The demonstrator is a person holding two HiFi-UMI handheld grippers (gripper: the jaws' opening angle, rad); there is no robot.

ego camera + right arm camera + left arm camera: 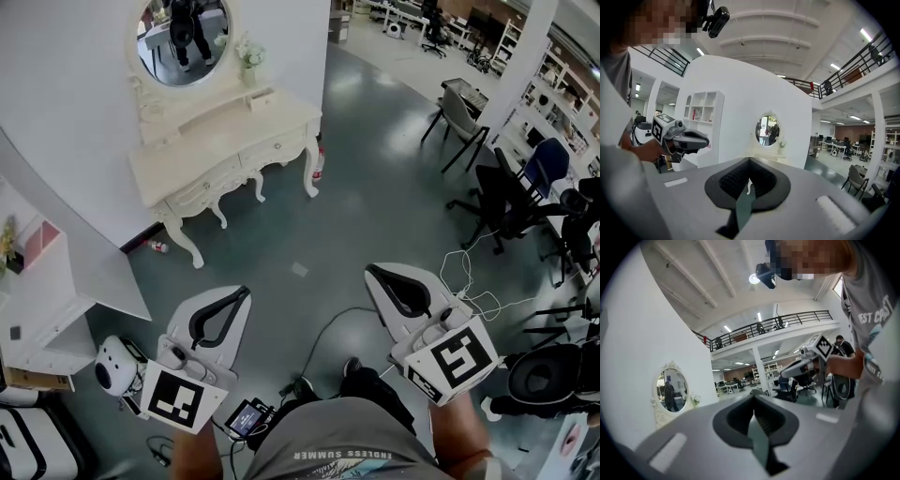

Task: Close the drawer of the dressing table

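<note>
White dressing table (pixel 217 141) stands well beyond both jaws.

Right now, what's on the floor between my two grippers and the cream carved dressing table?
Mostly bare grey floor; the head view shows only a small pale scrap there.

A curved, smooth white wall (pixel 75 112) rises from a glossy grey-green floor (pixel 375 216). A white open-cubby shelf unit (pixel 701 117) stands at one end of the wall. Black office chairs (pixel 502 202) cluster near a white square column (pixel 525 56). A black-railed mezzanine (pixel 787 320) runs beneath bright ceiling strip lights (pixel 866 34).
</note>
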